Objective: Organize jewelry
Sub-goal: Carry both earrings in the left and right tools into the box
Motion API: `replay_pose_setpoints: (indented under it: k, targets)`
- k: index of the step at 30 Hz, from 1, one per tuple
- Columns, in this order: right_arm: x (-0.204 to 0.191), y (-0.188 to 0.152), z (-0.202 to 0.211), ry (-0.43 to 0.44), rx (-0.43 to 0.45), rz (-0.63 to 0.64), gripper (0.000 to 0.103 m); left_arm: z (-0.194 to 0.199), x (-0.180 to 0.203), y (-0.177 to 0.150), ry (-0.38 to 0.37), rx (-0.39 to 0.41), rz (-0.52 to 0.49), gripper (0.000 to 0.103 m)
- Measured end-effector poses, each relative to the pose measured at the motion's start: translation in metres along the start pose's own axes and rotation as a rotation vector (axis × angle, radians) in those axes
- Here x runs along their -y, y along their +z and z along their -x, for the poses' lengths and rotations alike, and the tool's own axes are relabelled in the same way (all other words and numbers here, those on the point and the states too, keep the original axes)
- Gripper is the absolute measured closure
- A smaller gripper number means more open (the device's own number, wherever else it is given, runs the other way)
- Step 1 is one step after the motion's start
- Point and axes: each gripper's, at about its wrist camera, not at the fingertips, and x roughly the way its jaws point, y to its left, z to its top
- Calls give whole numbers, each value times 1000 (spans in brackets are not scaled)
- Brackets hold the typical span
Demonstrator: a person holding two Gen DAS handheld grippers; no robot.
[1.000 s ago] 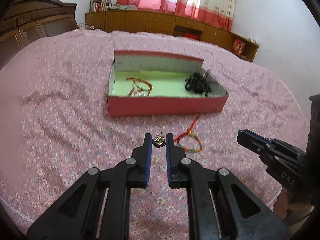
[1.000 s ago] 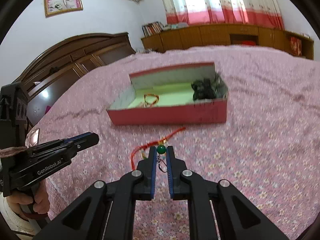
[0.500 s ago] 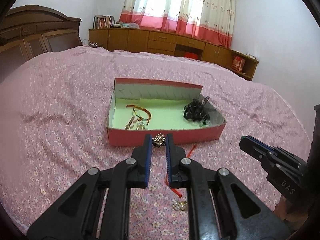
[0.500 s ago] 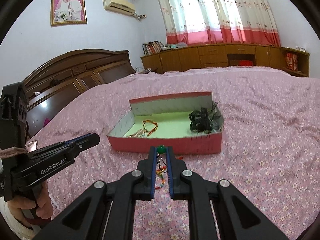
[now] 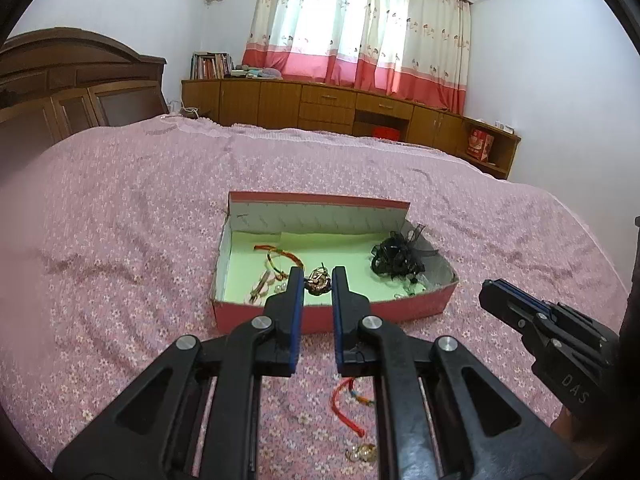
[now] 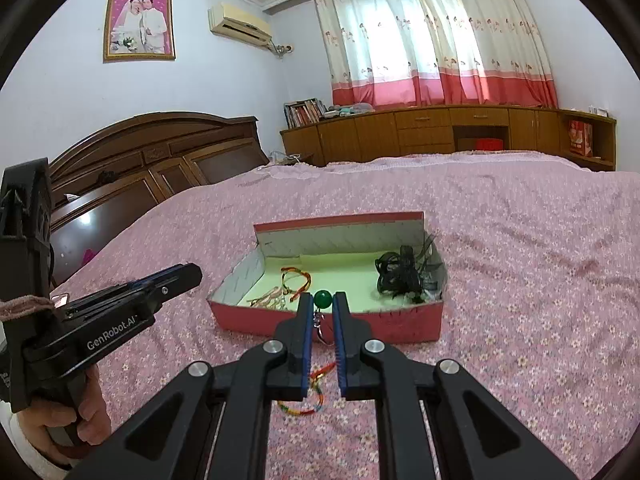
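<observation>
On the pink flowered bedspread [image 5: 120, 240] sits a shallow red box [image 5: 372, 308] with a pale green floor, its far flap standing up. Inside, toward its left end, lie a red-and-gold cord bracelet [image 5: 282, 258] and some pale pink pieces [image 5: 262, 286]; at its right end is a bundle of black lace and ribbon [image 5: 396, 258].

The left gripper [image 5: 316, 282] is clamped on a small bronze-coloured ornament [image 5: 317, 281], pinched right at the fingertips and held up in front of the box's near wall, so that from its own camera it shows against the green floor. How high it is above the box I cannot tell.

The right gripper [image 6: 322, 300] is closed on a green bead [image 6: 322, 299], also at the very tips, with a little metal clasp [image 6: 319, 322] and a multicoloured braided cord [image 6: 316, 388] hanging down from it between the fingers. It too is held just short of the box's near side.

Down on the spread, below the left gripper, lie a loose red cord [image 5: 346, 408] and a small gold trinket [image 5: 362, 453], near each other, both outside the box.

Each gripper shows in the other's view, black with blue pads, side by side and well apart. Beyond the bed stand a dark wooden headboard [image 6: 152, 160], a run of low wooden cabinets [image 6: 440, 132], and red-and-white curtains [image 6: 432, 48].
</observation>
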Motion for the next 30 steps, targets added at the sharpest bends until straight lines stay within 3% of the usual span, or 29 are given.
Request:
replay_pose_setpoints:
  k: [20, 30]
  targets:
    - [17, 24, -56, -41, -5, 14, 92, -54, -6, 11, 59, 17, -24, 98]
    - [33, 22, -100, -69, -113, 8, 92, -92, -15, 5, 76, -64, -16, 98]
